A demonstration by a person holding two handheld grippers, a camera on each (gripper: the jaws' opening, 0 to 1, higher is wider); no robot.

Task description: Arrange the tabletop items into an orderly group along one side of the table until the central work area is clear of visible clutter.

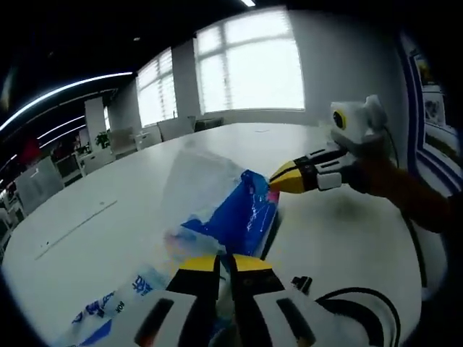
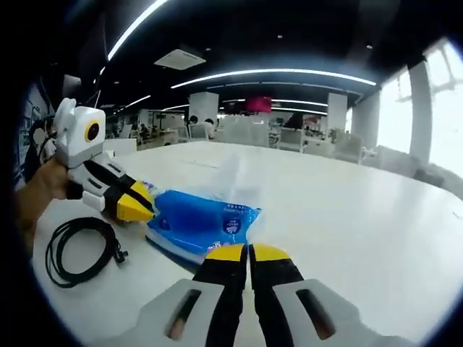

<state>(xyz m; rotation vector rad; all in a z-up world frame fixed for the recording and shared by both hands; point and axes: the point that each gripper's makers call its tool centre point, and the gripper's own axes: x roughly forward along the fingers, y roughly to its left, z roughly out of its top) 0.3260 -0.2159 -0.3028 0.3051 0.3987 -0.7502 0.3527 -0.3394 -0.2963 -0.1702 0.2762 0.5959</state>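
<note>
While my left gripper (image 1: 226,264) pinches one end of the blue plastic packet (image 1: 242,213), jaws nearly together on it, my right gripper (image 2: 249,252) nips the opposite end, so the packet hangs stretched between them just above the white table (image 2: 347,210). Near the left gripper lies a coiled black cable (image 2: 76,253), not yet tidied. I judge the sorting barely begun: both items sit mid-table. Beyond them the table runs wide and bare toward the far edge, leaving ample room.
</note>
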